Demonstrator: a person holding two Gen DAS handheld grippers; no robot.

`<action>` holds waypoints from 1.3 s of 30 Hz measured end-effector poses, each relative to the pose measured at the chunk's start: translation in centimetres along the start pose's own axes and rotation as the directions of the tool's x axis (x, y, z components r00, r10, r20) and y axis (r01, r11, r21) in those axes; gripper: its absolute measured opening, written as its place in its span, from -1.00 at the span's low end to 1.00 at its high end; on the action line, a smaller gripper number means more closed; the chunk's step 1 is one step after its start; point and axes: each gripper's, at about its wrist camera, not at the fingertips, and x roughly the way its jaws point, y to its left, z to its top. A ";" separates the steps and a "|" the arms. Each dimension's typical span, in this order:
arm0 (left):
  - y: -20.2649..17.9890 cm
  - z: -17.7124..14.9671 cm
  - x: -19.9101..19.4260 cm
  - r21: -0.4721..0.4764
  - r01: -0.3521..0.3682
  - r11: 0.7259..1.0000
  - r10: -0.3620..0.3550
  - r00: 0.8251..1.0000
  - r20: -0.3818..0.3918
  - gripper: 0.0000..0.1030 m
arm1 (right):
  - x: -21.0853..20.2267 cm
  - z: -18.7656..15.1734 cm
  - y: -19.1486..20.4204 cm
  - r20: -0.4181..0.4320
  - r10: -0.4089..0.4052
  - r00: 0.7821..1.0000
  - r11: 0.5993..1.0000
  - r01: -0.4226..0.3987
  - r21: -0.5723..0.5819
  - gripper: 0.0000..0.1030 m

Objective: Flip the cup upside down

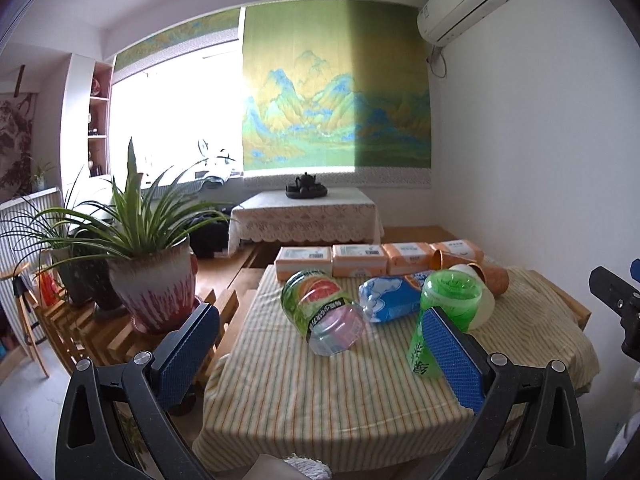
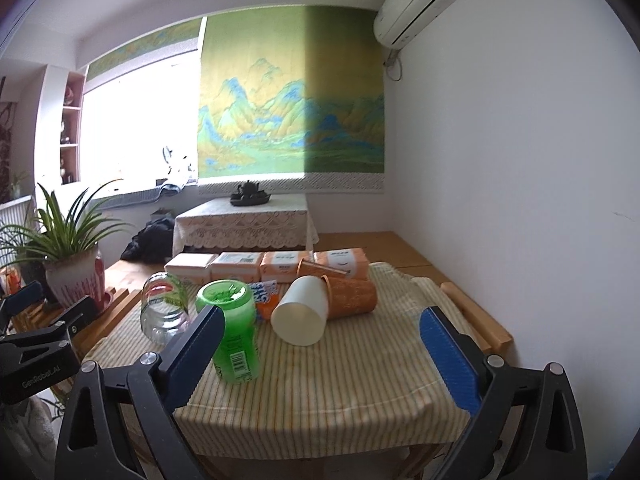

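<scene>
Cups all over this striped yellow tablecloth (image 2: 360, 380): the white paper cup (image 2: 299, 312) is lying on its side mid-table, mouth tucked against an orange patterned cup (image 2: 352, 294), just right of an upright green plastic bottle (image 2: 234, 332). Left gripper (image 1: 320, 354) and right gripper (image 2: 320, 354) both hang near the table's front edge, fingers spread wide, grasping nothing. Clear jar (image 2: 162, 308) lies tipped over on the left.

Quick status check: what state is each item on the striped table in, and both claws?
green cup: upside down, standing
clear jar: on its side
white cup: on its side
orange cup: on its side
left claw: open, empty
right claw: open, empty
</scene>
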 end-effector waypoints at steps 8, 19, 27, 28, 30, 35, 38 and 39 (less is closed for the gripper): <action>-0.1 0.3 -0.8 -0.016 0.008 1.000 -0.008 1.000 0.005 0.99 | -1.1 -0.1 0.0 0.030 -0.015 0.999 1.000 0.016 -0.012 0.88; -0.1 0.5 -0.8 -0.017 0.004 1.000 -0.003 1.000 0.003 0.99 | -0.8 -0.2 0.3 0.022 -0.004 1.000 1.000 0.005 -0.016 0.88; 0.0 0.5 -0.7 -0.022 0.003 1.000 -0.003 1.000 0.000 0.99 | -0.8 -0.2 0.4 0.020 -0.001 1.000 1.000 0.002 -0.015 0.88; 0.1 0.6 -0.7 -0.023 0.003 1.000 -0.003 1.000 0.000 0.99 | -0.8 -0.2 0.4 0.020 -0.001 1.000 1.000 0.001 -0.015 0.88; 0.0 0.5 -0.7 -0.022 0.006 1.000 -0.006 1.000 -0.001 0.99 | -0.7 -0.2 0.4 0.019 -0.002 1.000 1.000 0.002 -0.016 0.88; 0.0 0.5 -0.7 -0.021 0.005 1.000 -0.005 1.000 0.000 0.99 | -0.6 -0.4 0.3 0.017 -0.001 1.000 1.000 0.002 -0.016 0.88; -0.1 0.5 -0.5 -0.016 0.007 1.000 -0.007 1.000 -0.005 0.99 | -0.5 -0.4 0.3 0.017 0.000 1.000 1.000 0.001 -0.014 0.88; -0.1 0.5 -0.5 -0.015 0.006 1.000 -0.006 1.000 -0.005 0.99 | -0.6 -0.3 0.4 0.018 -0.003 1.000 1.000 0.003 -0.016 0.88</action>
